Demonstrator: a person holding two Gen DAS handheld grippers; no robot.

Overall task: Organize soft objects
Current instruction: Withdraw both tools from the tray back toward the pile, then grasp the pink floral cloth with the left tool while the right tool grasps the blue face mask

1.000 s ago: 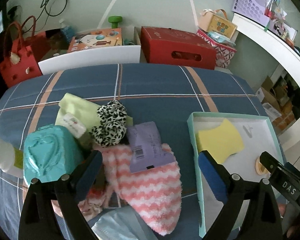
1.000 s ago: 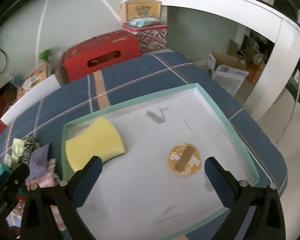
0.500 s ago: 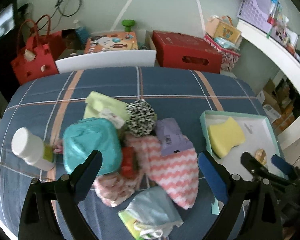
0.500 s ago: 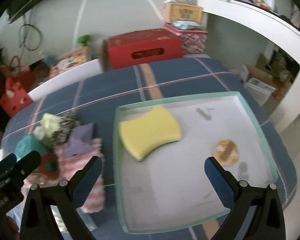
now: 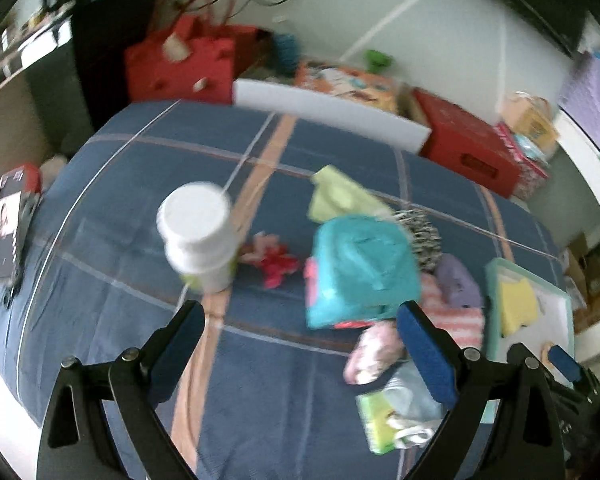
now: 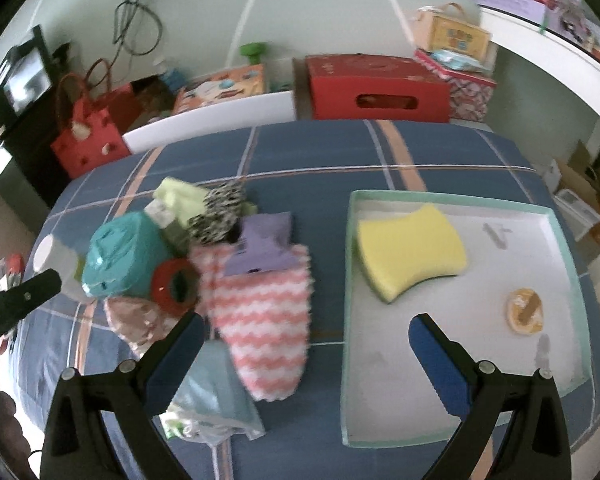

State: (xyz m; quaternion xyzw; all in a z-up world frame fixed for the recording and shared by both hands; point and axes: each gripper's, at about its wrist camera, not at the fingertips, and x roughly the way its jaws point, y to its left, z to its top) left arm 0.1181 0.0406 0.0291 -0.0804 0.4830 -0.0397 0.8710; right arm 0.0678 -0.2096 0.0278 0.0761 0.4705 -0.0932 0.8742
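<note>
A pile of soft things lies on the blue plaid tablecloth (image 6: 308, 152): a pink-and-white zigzag sock (image 6: 262, 316), a purple packet (image 6: 262, 246), a black-and-white scrunchie (image 6: 220, 212), a teal pouch (image 6: 122, 254), a red ring (image 6: 174, 286). A yellow sponge (image 6: 410, 252) and a small orange round pad (image 6: 525, 311) lie in the mint-rimmed white tray (image 6: 348, 320). My right gripper (image 6: 306, 354) hovers open above the sock and the tray's left rim. My left gripper (image 5: 300, 346) is open and empty, high over the table beside a white-capped bottle (image 5: 198, 236).
A red box (image 6: 378, 88), a red bag (image 6: 88, 136), a white board (image 6: 208, 122) and a patterned box stand behind the table. A packaged cloth (image 6: 208, 404) lies at the near edge. A dark phone-like item (image 5: 10, 220) lies at the left edge.
Both grippers have pulled back and swung left. The left view now centres on the bottle and table's left side; the right view now takes in the pile as well as the tray.
</note>
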